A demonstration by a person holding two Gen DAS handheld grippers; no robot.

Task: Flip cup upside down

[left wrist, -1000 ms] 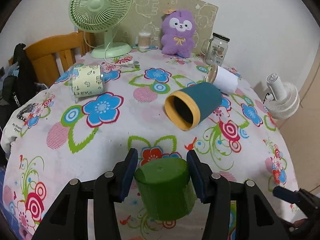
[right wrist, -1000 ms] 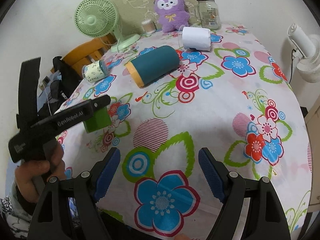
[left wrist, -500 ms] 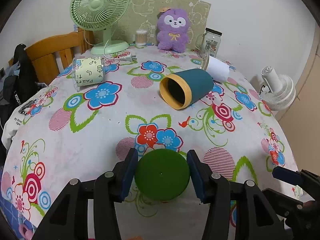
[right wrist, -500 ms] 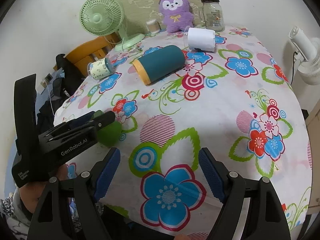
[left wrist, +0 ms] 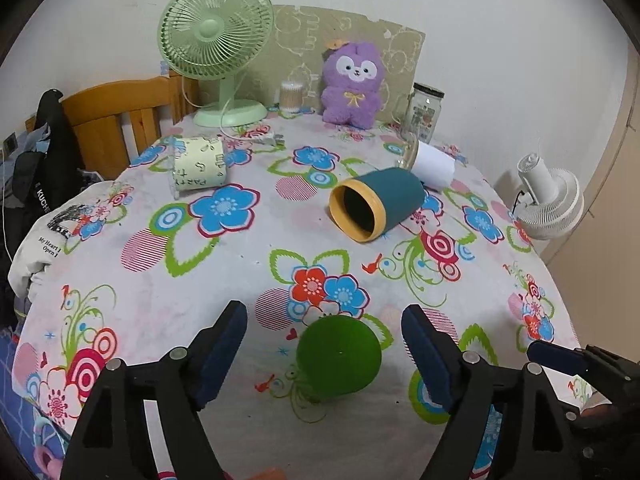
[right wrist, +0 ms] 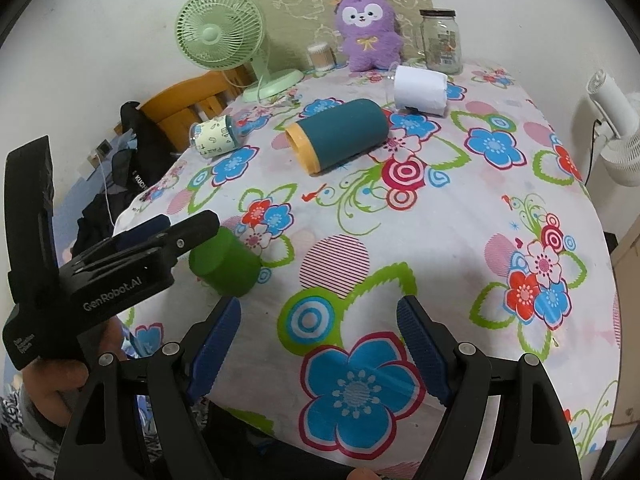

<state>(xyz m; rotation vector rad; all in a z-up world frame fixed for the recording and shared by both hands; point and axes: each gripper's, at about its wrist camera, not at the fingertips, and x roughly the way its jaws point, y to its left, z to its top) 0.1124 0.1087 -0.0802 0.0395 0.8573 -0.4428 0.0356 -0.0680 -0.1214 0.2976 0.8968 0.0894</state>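
A green cup stands upside down on the flowered tablecloth, its flat bottom facing up. It also shows in the right wrist view. My left gripper is open, its jaws wide on either side of the cup and not touching it. My right gripper is open and empty over the near table edge, to the right of the cup. The left gripper's body shows in the right wrist view.
A teal cup with a yellow rim lies on its side mid-table. A patterned cup and a white cup also lie on their sides. A green fan, purple plush and glass jar stand at the back. A white fan stands beyond the right edge.
The left gripper turned the green cup over, set it on the cloth and opened its jaws, letting go. The right gripper stayed open and nearly still.
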